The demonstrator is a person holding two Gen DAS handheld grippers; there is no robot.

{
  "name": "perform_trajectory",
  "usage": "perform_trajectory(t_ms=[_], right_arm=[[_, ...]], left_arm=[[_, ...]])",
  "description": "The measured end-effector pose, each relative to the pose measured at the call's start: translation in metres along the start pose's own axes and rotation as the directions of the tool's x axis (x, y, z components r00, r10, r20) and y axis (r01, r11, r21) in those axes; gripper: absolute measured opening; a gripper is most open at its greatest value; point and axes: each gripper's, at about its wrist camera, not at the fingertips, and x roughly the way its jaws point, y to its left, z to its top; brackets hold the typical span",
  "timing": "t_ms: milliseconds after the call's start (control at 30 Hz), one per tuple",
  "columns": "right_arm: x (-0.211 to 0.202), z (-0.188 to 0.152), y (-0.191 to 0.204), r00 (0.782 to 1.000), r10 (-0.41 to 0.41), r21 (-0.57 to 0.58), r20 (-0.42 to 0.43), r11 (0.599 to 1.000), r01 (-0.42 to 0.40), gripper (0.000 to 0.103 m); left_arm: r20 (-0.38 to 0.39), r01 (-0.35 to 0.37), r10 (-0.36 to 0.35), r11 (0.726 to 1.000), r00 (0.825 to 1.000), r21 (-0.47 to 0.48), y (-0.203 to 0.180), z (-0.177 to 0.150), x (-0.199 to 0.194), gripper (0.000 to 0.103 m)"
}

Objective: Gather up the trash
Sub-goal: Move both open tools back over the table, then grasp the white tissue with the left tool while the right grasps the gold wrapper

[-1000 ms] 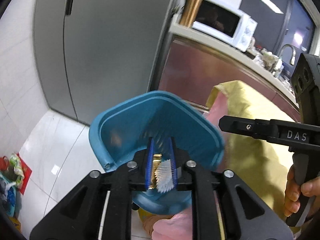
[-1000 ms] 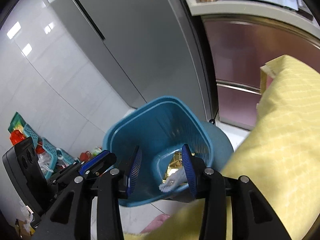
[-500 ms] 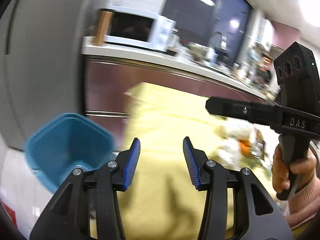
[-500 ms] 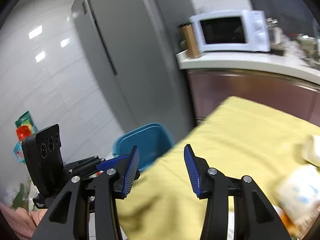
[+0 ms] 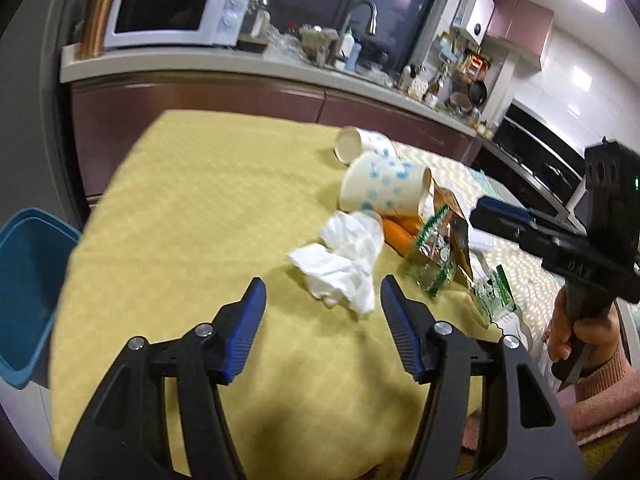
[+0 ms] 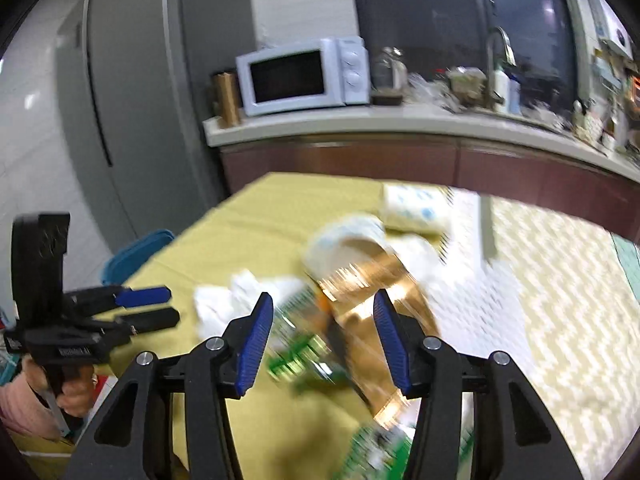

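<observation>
Both claws gape, holding nothing: the left claw (image 5: 322, 300) lines up on the crumpled tissue (image 5: 344, 268), the right claw (image 6: 322, 320) over the snack wrapper (image 6: 372, 320). The blue bin (image 5: 24, 280) waits beside the desk (image 5: 192, 208), handy for drops

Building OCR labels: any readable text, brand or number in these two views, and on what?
"DAS": side of the right tool, upside down and soft, so a likely reading only.
White lettering on the left tool: too blurred to read.
Print on the green snack packet: too blurred to read.
Microwave: no legible brand.
</observation>
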Motion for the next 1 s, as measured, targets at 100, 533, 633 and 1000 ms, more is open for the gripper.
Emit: perform_trajectory(t_ms=[100,533,633,1000], right_arm=[[0.002,-0.016,-0.011,0.999,-0.037,0.009,-0.032,0.999,0.038,0.05],[0.013,-0.03,-0.01,0.996,-0.074,0.0,-0.059,0.997,0.074,0.039],[0.01,-0.029,-0.012,0.996,-0.065,0.003,-0.055,0.998,0.065,0.023],[-0.007,-0.019,-0.018,0.999,-0.038,0.03,-0.009,0.999,0.038,0.003]], left_arm=[[-0.047,-0.002,0.001,1.0,0.999,-0.012,-0.004,0.003,0.015,0.061],[-0.124,0.013,-0.021,0.998,0.992,-0.066,-0.005,0.01,0.049,0.036],[-0.128,0.026,-0.035,0.997,0.991,-0.074,-0.005,0.009,0.053,0.024],[-0.096,0.041,-0.049,0.996,0.994,-0.08,-0.004,0.009,0.045,0.004]])
